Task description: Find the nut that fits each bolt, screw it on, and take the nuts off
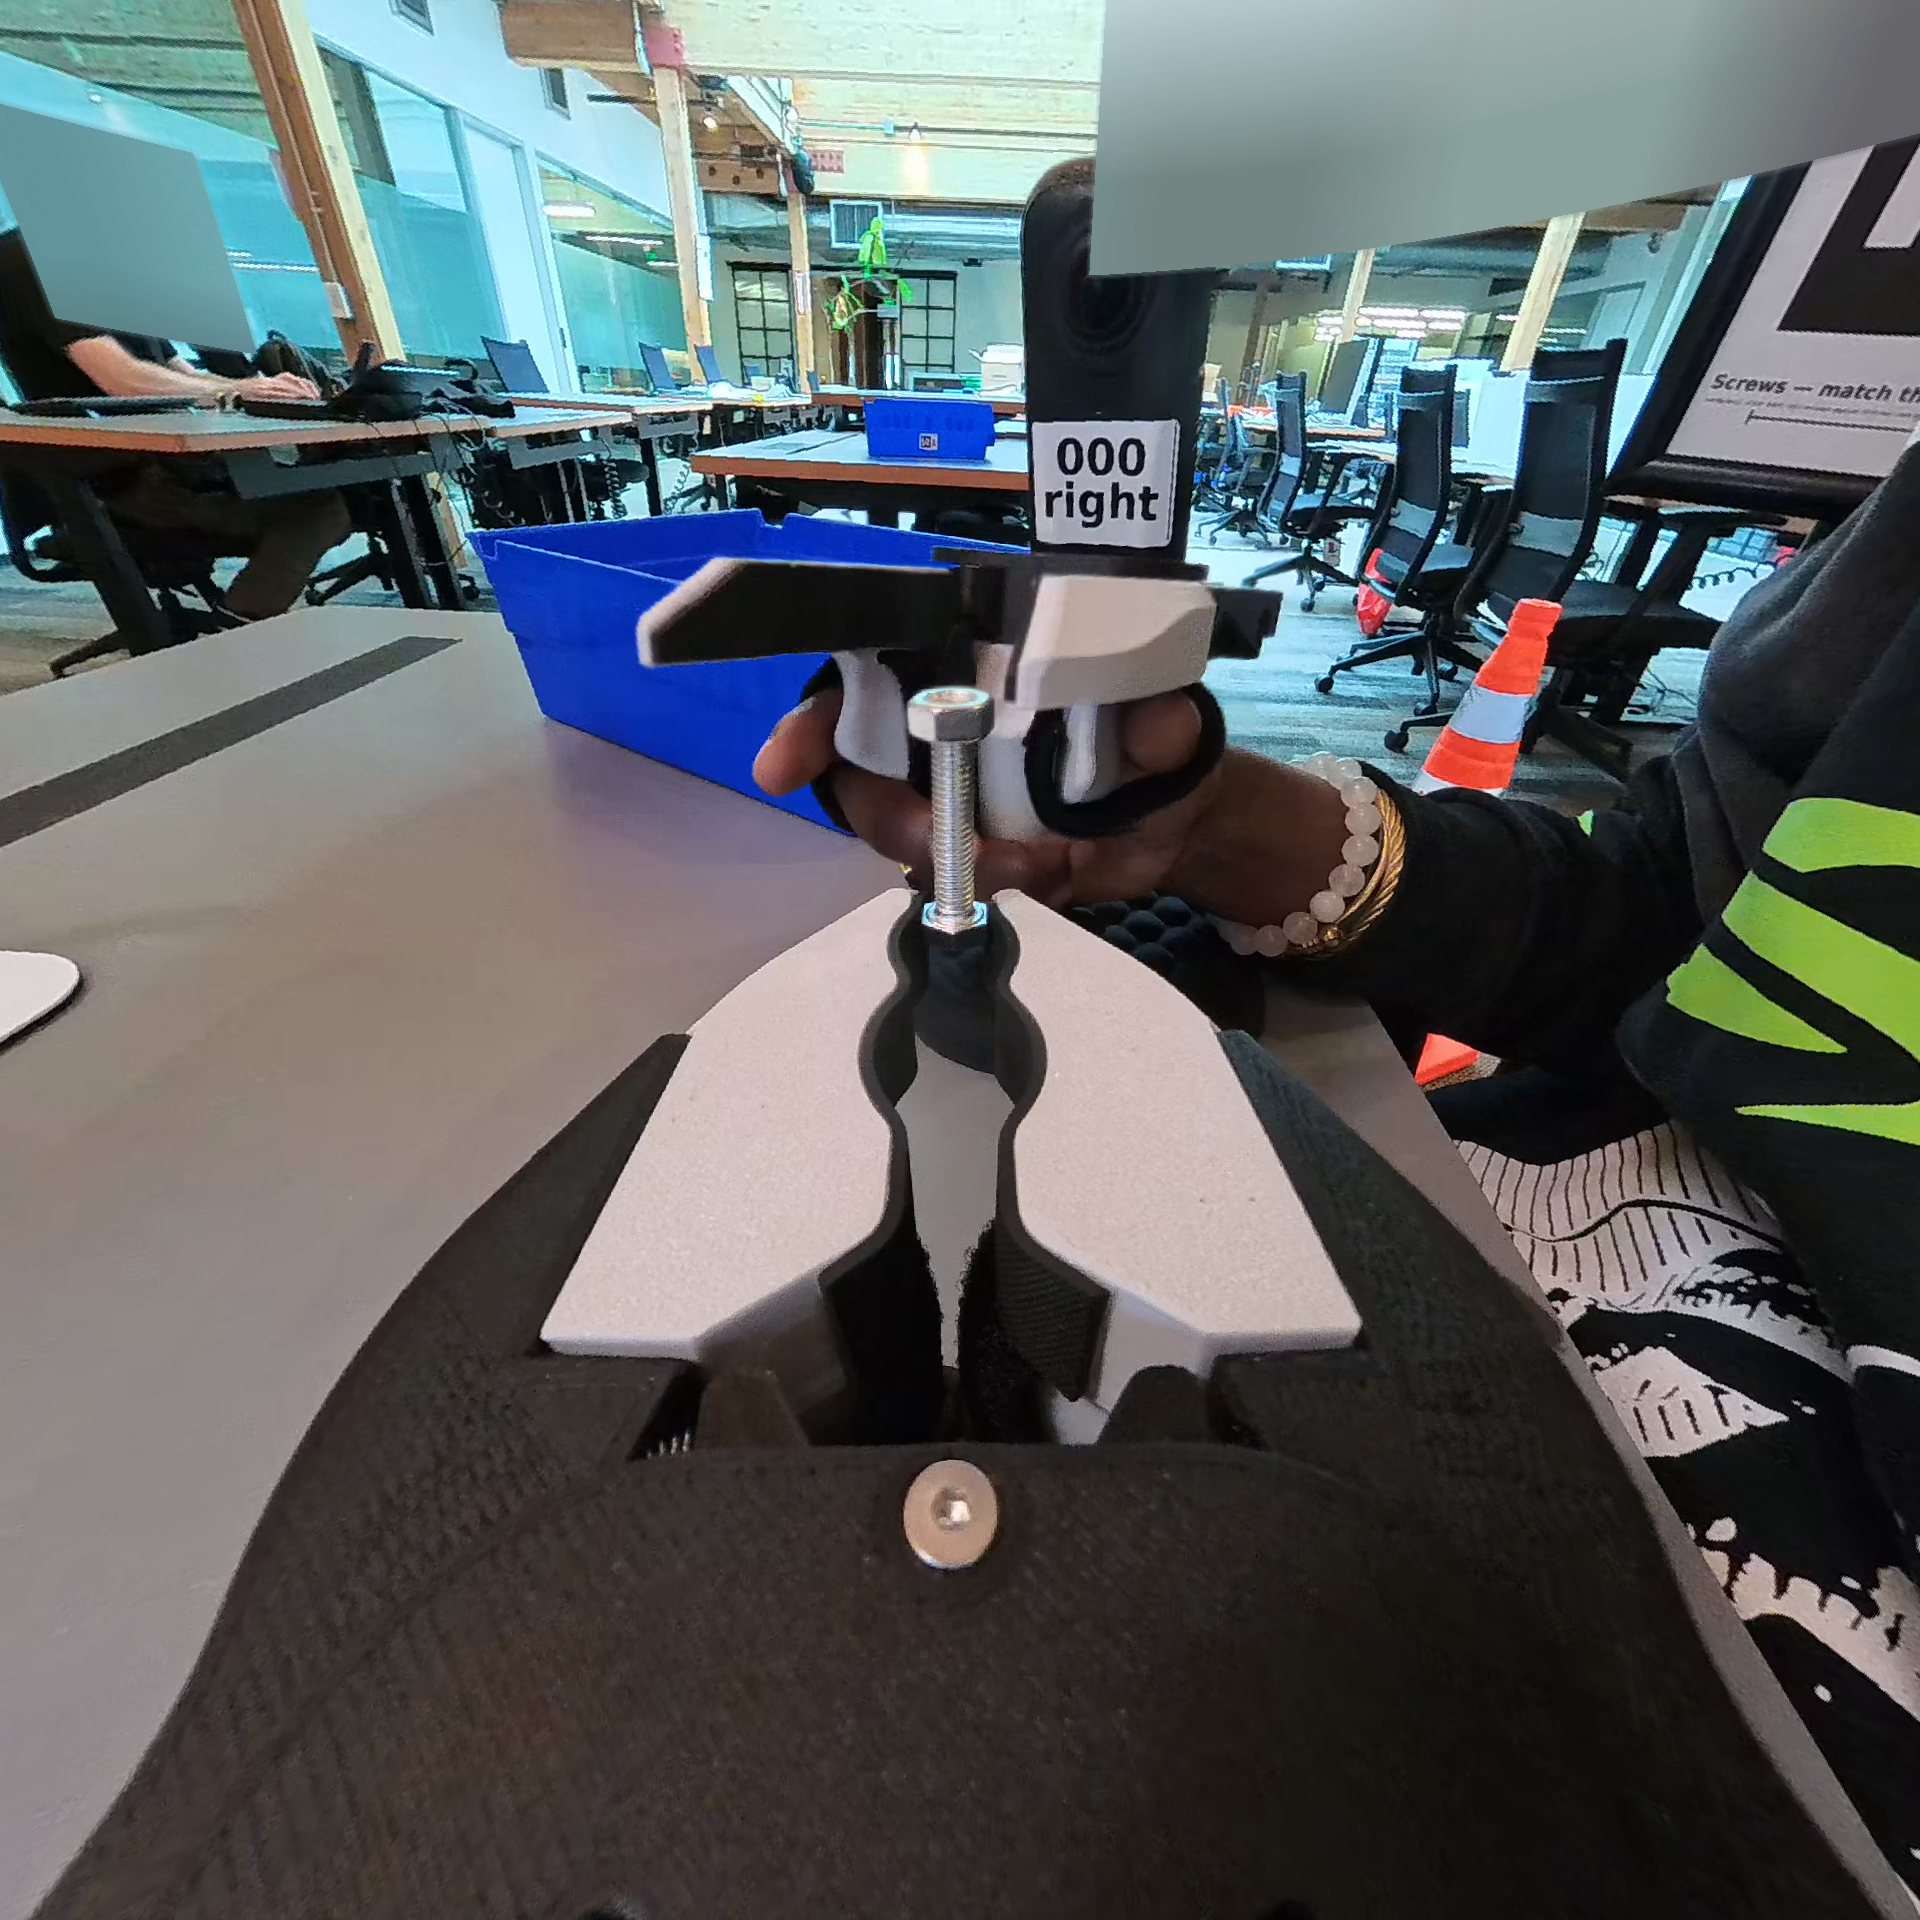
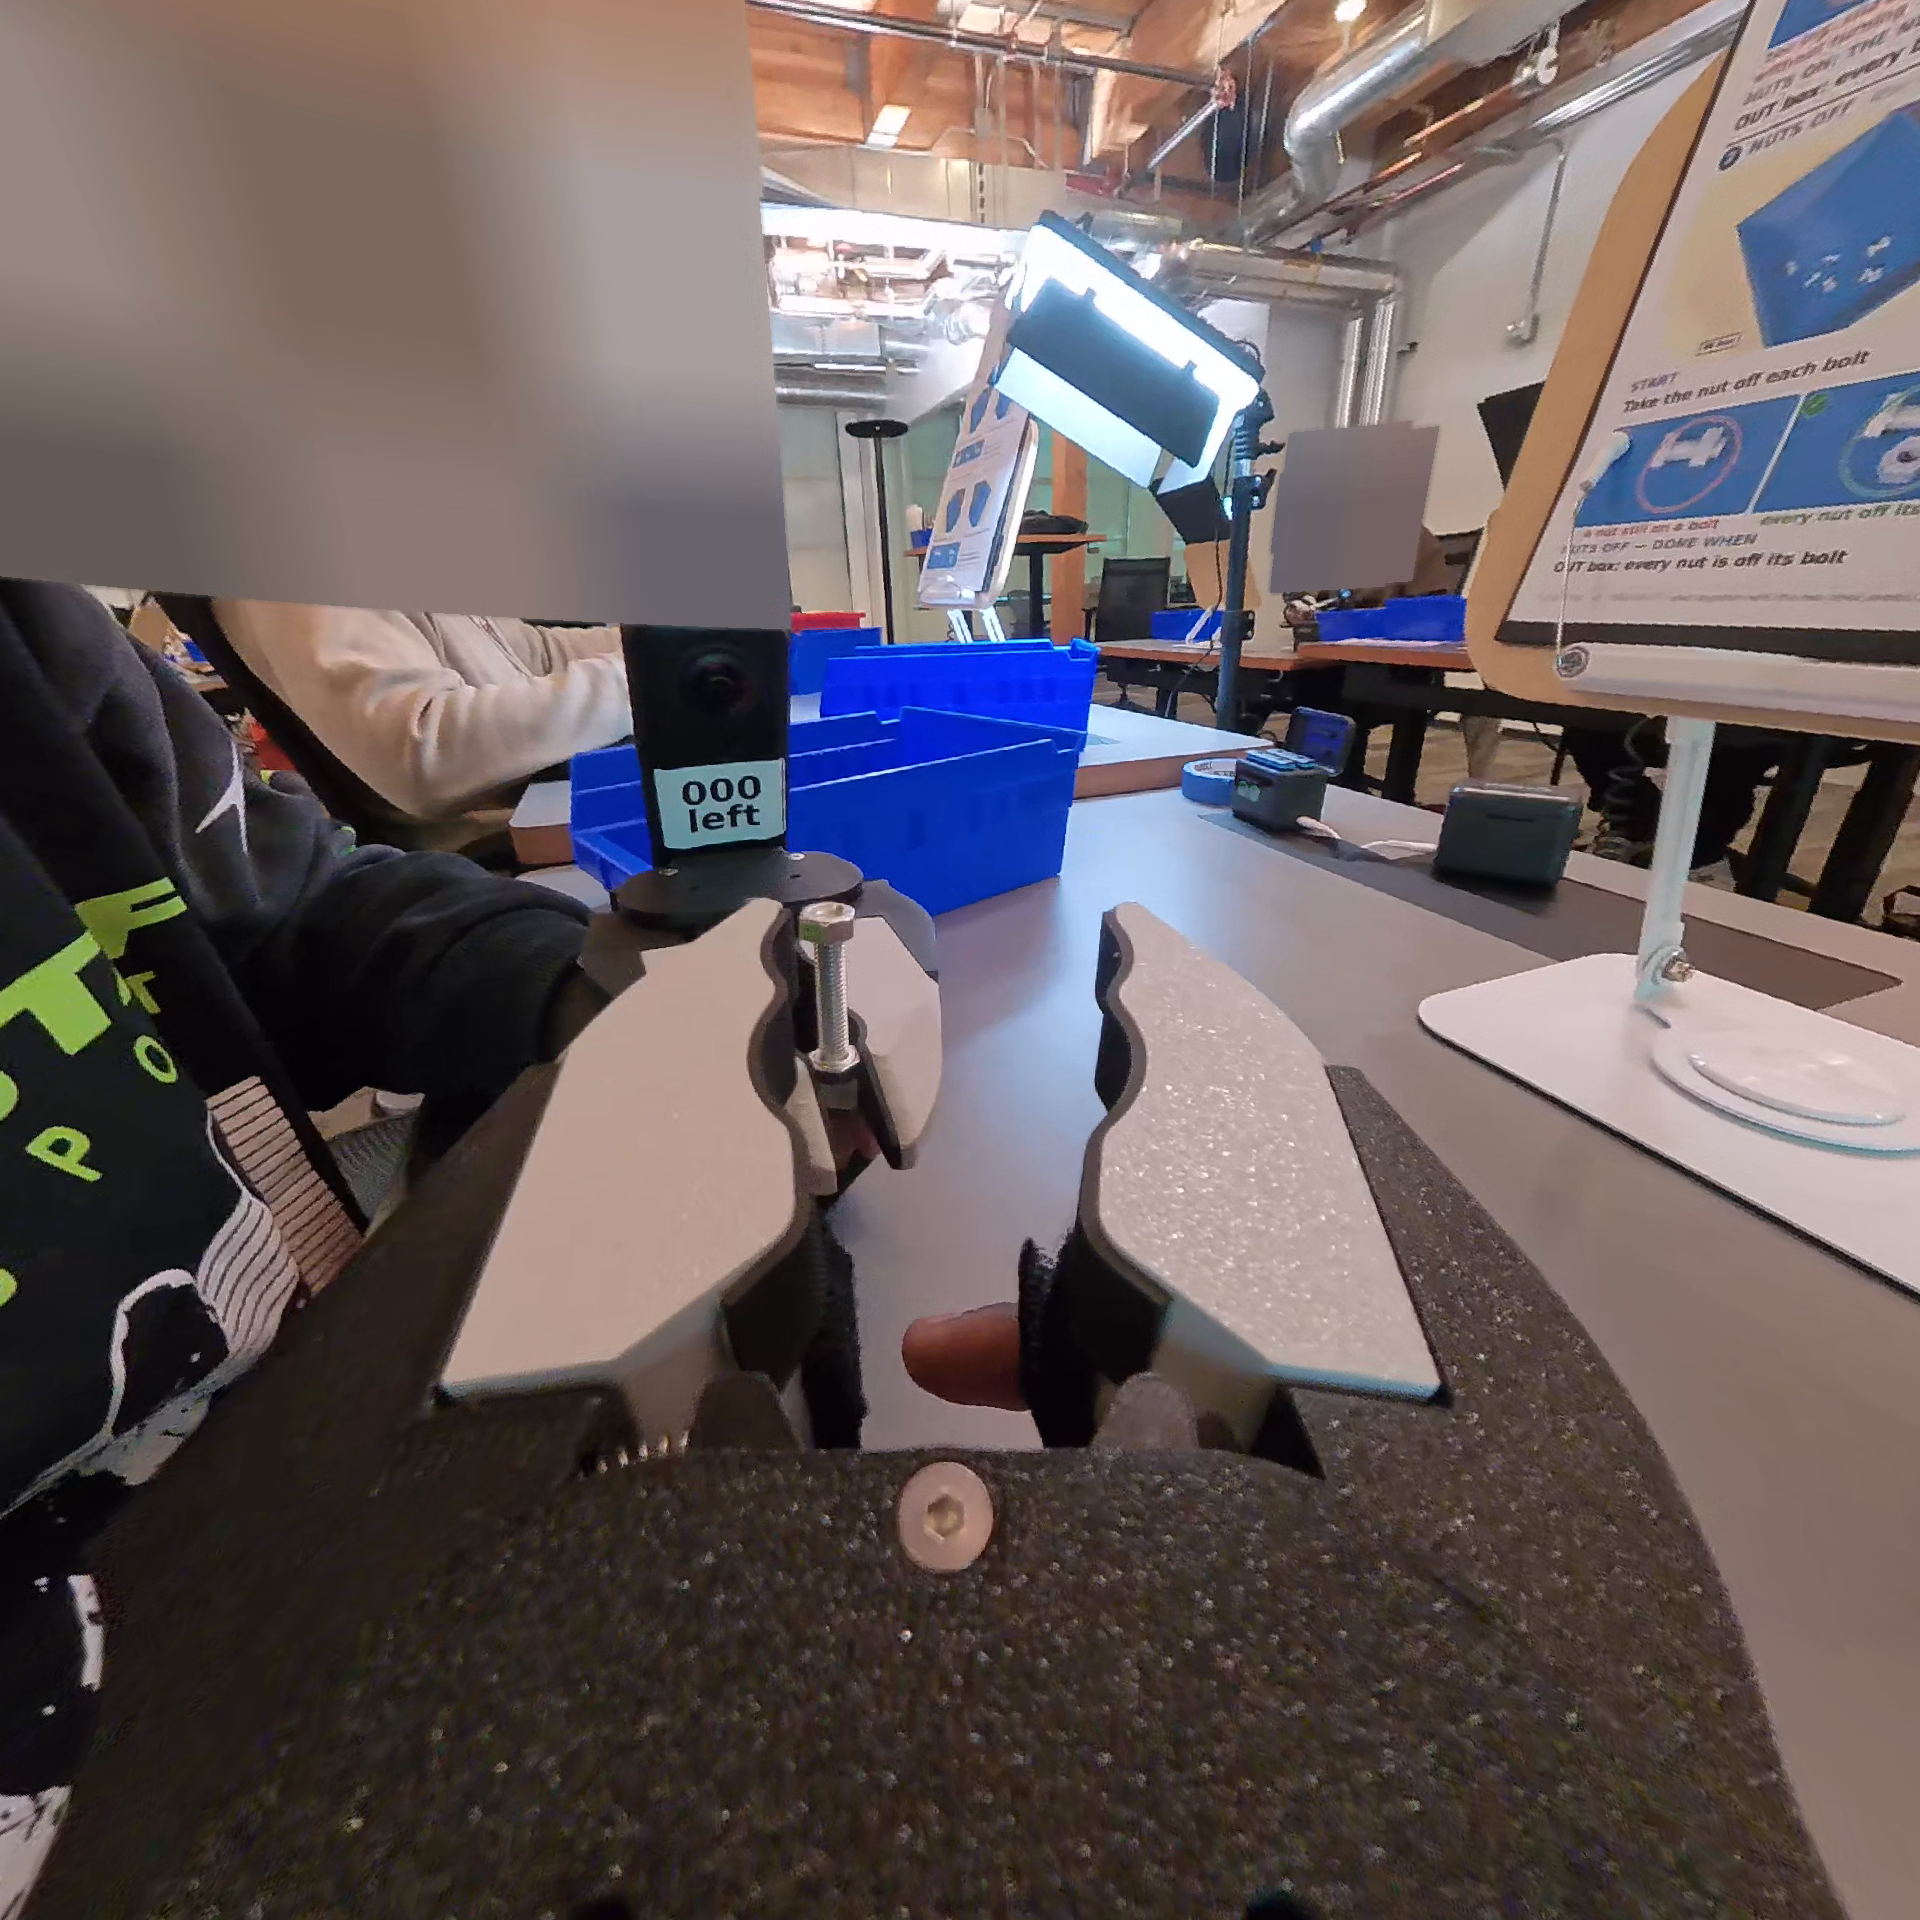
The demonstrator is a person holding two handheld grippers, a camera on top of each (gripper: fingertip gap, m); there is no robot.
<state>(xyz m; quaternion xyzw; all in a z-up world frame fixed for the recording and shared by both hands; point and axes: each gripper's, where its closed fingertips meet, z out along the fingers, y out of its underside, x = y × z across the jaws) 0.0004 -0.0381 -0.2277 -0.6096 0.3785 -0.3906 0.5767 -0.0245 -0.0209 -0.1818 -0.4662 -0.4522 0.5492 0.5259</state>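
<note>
1. A silver bolt [image 1: 954, 810] is held upright, head at the top, above the grey table [image 1: 312, 935].
2. A nut [image 1: 956, 916] is seen on the lower end of the bolt's thread, right at the tips of the left gripper [image 1: 956, 925].
3. The left gripper's two fingers are drawn almost together at their tips, and the nut end of the bolt is pinched between them; whether the grip falls on the nut or on the thread just under it cannot be told for sure.
4. In the right wrist view the same bolt [image 2: 828, 987] and nut [image 2: 831, 1060] are seen in the left gripper [image 2: 847, 1091], just beyond the right gripper's left finger.
5. The right gripper [image 2: 940, 956] is spread wide open and nothing is held in it.
6. In the left wrist view the right gripper [image 1: 665, 623] is seen side-on behind the bolt's head, gripped by a hand [image 1: 1039, 810].
7. A blue bin [image 1: 623, 623] is set on the table behind both grippers.
8. A white stand [image 2: 1662, 1049] with a printed instruction board [image 2: 1714, 468] is placed on the table to the right.
</note>
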